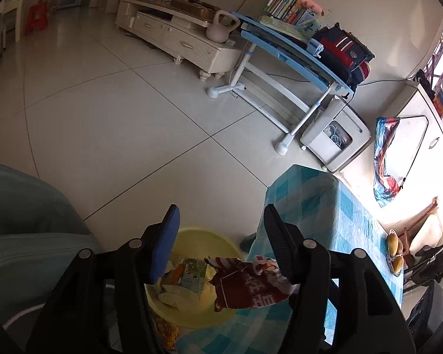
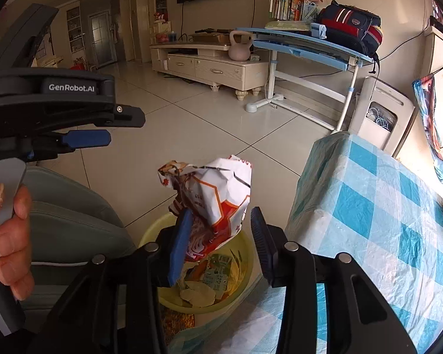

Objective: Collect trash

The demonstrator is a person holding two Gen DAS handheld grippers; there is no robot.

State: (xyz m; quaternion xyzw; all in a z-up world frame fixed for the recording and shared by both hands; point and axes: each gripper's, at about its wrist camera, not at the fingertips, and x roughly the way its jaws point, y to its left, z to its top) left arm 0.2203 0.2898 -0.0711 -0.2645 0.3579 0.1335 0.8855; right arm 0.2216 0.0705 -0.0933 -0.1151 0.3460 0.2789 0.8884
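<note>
a: left wrist view. left gripper (image 1: 221, 227) spread wide, nothing between the pads. below it the yellow basin (image 1: 203, 244) on the floor, beside the table with the blue check cloth (image 1: 325, 206). a red wrapper (image 1: 248, 286) shows under the gripper, over the basin's near edge.

b: in the basin or on it?

a: can't tell from here; it may be resting on the rim or against the cloth, or simply in the air. other scraps (image 1: 189, 274) already lie in the bottom, so some collecting is done.

b: right wrist view?

a: right gripper (image 2: 221, 236) also parted. a crumpled white and orange wrapper (image 2: 212, 200) sits between the fingers, touching the blue pad (image 2: 180, 244) on one side, clear of the black finger on the other. not clamped. it hangs right above the basin (image 2: 245, 250), which holds paper scraps (image 2: 212, 277) and pale bits.

b: so a drop in progress?

a: my reading, yes. left gripper (image 2: 82, 138) is up at the left of the view, held by a hand (image 2: 9, 236), jaws apart.

b: what's left?

a: this wrapper into the basin. the visible stretch of cloth shows no loose trash, only a dish of fruit (image 1: 395, 250) at the far end.
</note>
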